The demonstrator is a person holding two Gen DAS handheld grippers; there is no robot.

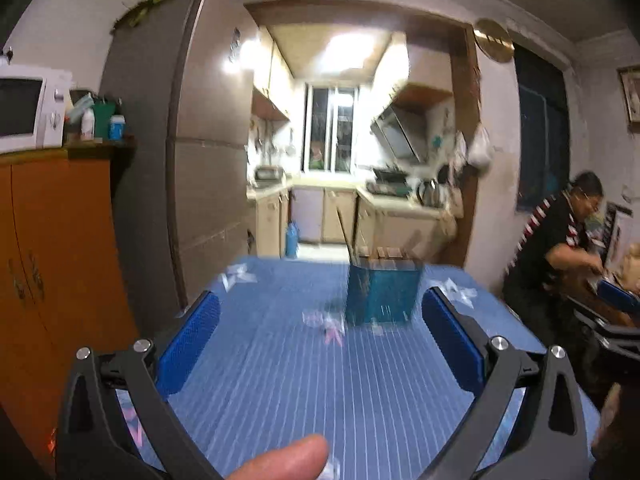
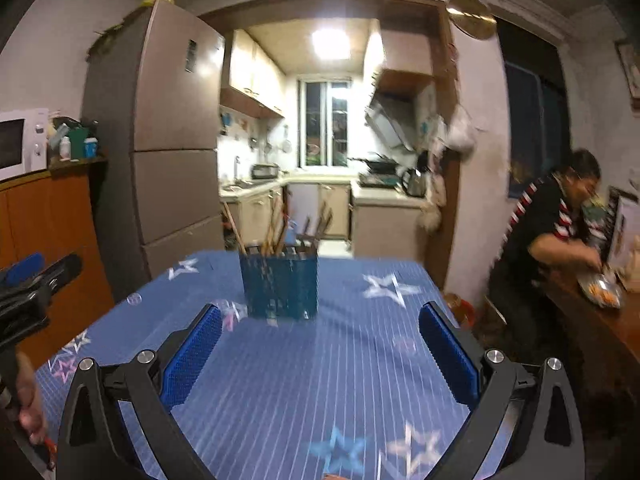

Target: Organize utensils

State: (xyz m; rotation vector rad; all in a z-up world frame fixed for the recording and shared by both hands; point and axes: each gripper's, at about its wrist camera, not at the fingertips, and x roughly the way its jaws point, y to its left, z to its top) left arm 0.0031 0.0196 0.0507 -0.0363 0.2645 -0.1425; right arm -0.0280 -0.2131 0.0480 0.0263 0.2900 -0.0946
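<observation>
Both my tongs, left (image 1: 320,336) and right (image 2: 320,344), gape wide and empty. Dead ahead stands the blue utensil holder (image 2: 280,288), chopsticks (image 2: 272,228) upright, about equally near both.

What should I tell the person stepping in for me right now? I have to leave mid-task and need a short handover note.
Left gripper: open, nothing between the pads. Right gripper: open, also empty.
The blue mesh holder stands upright on the blue star tablecloth, ahead of both grippers and touched by neither. Chopsticks and other utensil handles already stick out of its top.
Done: the utensils that can be seen are in the holder. No loose utensils show on the cloth, though the pictures are blurred.
Left: check the near part of the table, outside these views, for strays.
</observation>
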